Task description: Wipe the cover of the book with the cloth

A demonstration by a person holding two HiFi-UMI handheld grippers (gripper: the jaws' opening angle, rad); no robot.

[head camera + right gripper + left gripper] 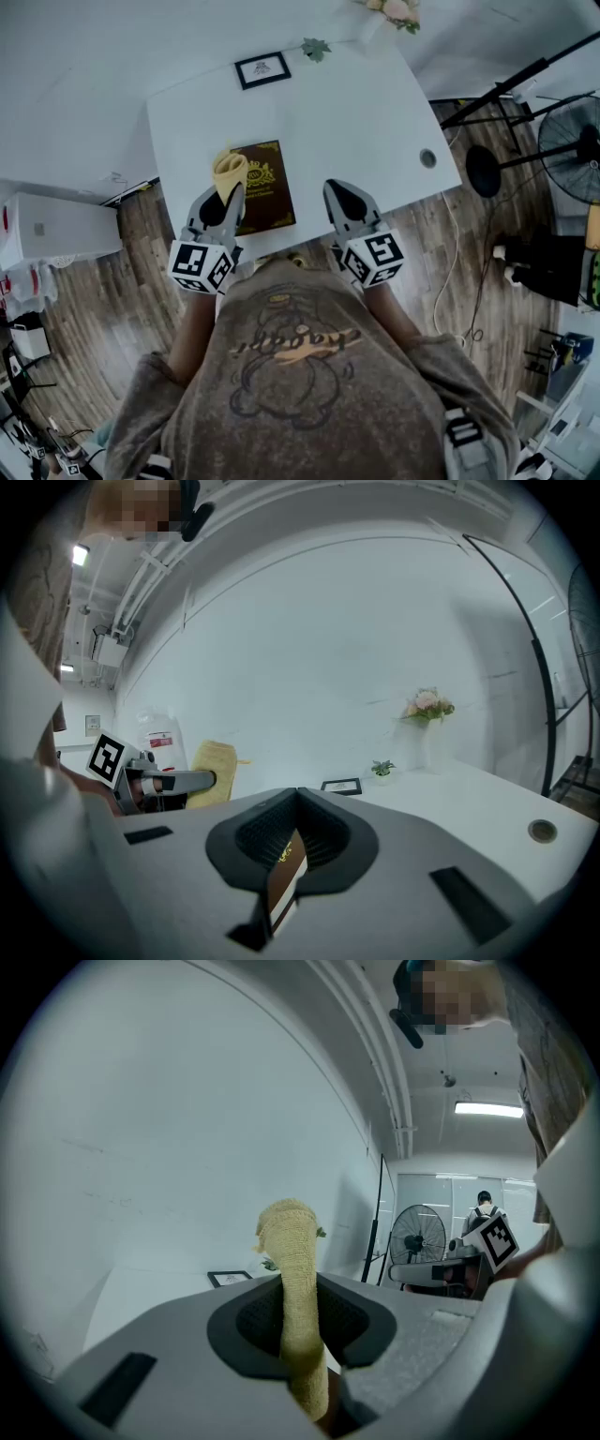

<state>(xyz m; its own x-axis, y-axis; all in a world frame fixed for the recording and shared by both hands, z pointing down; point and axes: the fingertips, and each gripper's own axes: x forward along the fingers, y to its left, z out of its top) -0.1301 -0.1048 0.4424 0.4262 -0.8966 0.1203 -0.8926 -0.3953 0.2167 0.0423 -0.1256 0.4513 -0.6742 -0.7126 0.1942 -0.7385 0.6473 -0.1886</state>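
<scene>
Left hand-held gripper [302, 1288] pinches cloth [230, 171], covering book's [266, 192] upper-left corner

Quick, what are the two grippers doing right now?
Left gripper: shut on the yellow cloth.
Right gripper: shut, holding nothing.

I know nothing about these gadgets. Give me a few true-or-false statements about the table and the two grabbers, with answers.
1. The left gripper holds the cloth. True.
2. The book lies open on the table. False: it lies closed, with its brown cover facing up.
3. A small frame sits near the table's far edge. True.
4. The cloth is blue. False: it is yellow.
</scene>
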